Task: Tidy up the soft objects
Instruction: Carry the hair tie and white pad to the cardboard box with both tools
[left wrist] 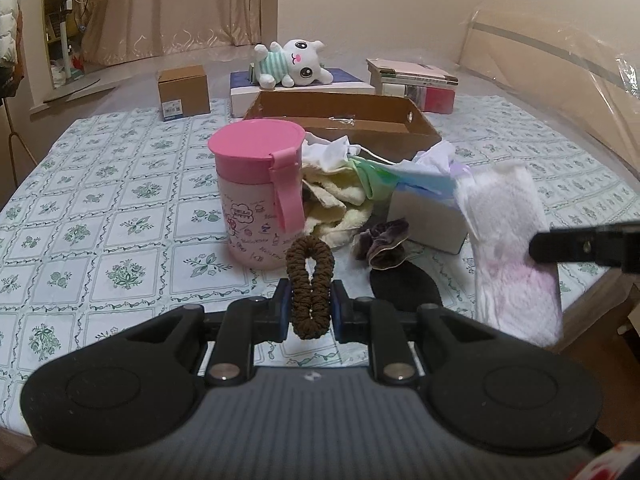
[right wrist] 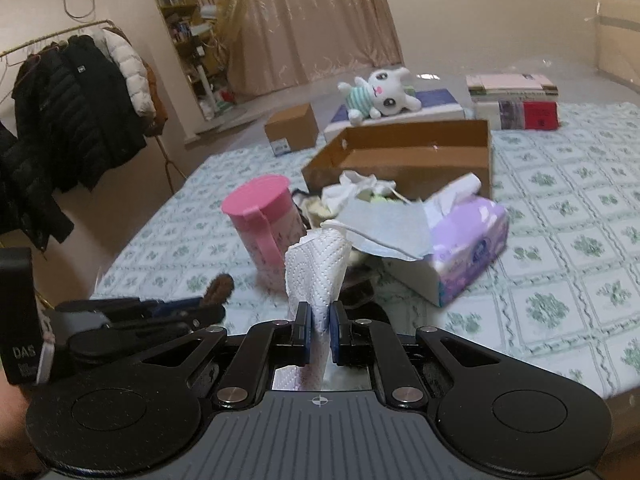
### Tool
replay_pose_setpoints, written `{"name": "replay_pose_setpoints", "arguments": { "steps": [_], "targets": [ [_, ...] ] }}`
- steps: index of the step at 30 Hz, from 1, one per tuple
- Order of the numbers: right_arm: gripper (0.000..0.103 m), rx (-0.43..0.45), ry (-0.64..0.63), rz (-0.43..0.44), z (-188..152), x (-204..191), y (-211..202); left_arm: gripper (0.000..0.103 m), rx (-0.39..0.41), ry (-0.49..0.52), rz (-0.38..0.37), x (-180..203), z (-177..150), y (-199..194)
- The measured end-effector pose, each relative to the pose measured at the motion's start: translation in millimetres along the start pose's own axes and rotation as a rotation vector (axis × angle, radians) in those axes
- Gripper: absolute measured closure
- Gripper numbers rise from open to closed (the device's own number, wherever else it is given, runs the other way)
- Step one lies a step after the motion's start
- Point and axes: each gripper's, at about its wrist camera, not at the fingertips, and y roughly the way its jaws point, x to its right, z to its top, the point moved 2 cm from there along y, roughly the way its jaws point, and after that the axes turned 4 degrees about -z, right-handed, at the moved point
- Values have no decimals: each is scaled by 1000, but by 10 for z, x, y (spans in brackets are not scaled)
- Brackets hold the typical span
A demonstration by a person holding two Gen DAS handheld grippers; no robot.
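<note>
The counter (left wrist: 120, 184) under a green-flowered white cloth carries an open brown cardboard box (left wrist: 400, 128) behind a pink-lidded cup (left wrist: 256, 184). Above it, the right gripper (right wrist: 320, 318) jaws clamp a white embossed paper towel (right wrist: 316, 268); the left gripper (left wrist: 310, 306) jaws clench a brown fabric scrunchie (left wrist: 310, 276).

The open cardboard box (left wrist: 360, 120) is the landmark, resting on the tablecloth (left wrist: 100, 208). Just before it lies a heap of cloths (left wrist: 340, 184); left of the heap stands the lidded cup (left wrist: 260, 192), right of it the tissue box (right wrist: 468, 256), a face mask (right wrist: 384, 224) draped on its near end. Before the heap lies a velvet scrunchie (left wrist: 384, 244). Behind the box a plush rabbit (left wrist: 296, 62) lies on a flat box (left wrist: 300, 88); a small carton (left wrist: 183, 94) sits behind and left, stacked books (left wrist: 412, 80) behind and right.
</note>
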Motion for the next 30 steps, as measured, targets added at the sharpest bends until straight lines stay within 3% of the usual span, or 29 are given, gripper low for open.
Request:
{"name": "replay_pose_setpoints", "arguments": {
  "steps": [7, 14, 18, 24, 30],
  "targets": [
    [94, -164, -12, -95, -232, 364, 148, 85, 4, 5, -7, 22, 7, -23],
    [94, -123, -81, -284, -212, 718, 0, 85, 7, 1, -5, 25, 20, -26],
    [94, -85, -61, -318, -118, 924, -111, 85, 12, 9, -18, 58, 76, -16],
    [94, 4, -35, -263, 259, 1000, -156, 85, 36, 24, -52, 140, 323, 50],
    [94, 76, -47, -185, 838, 1007, 107, 85, 75, 22, -120, 248, 843, 222]
  ]
}}
